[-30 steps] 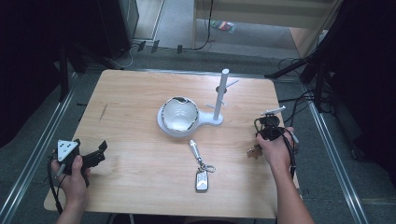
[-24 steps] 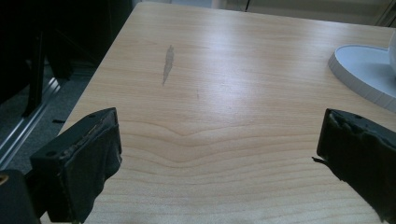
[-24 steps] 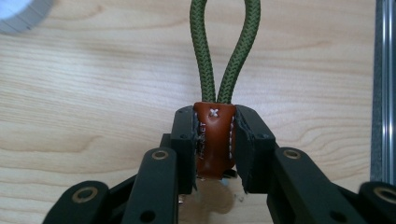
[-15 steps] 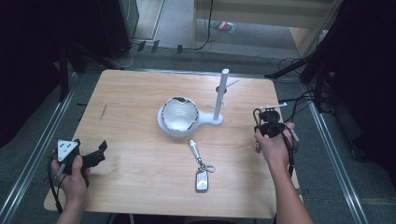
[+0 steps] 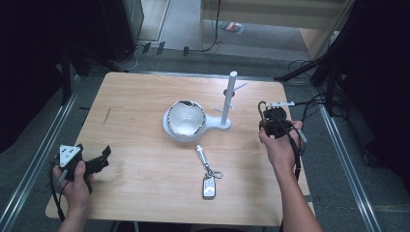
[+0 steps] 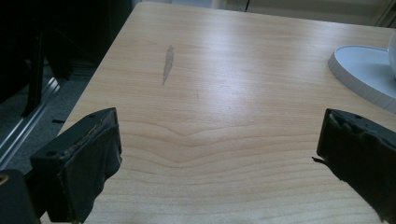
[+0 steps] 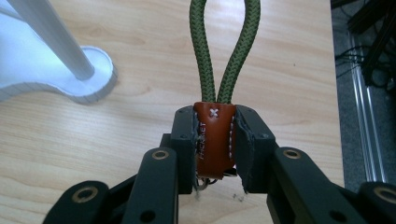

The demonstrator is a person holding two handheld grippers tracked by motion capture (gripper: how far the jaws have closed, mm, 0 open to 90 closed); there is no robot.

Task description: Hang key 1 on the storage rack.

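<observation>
High view: right gripper (image 5: pixel 274 126) at the table's (image 5: pixel 135 193) 3 o'clock edge, just right of the white stand (image 5: pixel 226 104); left gripper (image 5: pixel 92 163) at 8 o'clock, jaws apart. Bowl (image 5: pixel 184 118) on the stand's base; car key (image 5: pixel 208 186) at 6 o'clock.

Left gripper view: jaws spread wide over bare wood, nothing between them.

Right gripper view: jaws clenched on the brown leather tab (image 7: pixel 215 137) of a green cord loop (image 7: pixel 224 51) pointing to 12 o'clock; stand post at 10 o'clock.

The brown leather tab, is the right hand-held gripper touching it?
Touching. The right gripper view shows the right hand-held gripper with both jaws pressed against the brown leather tab.
</observation>
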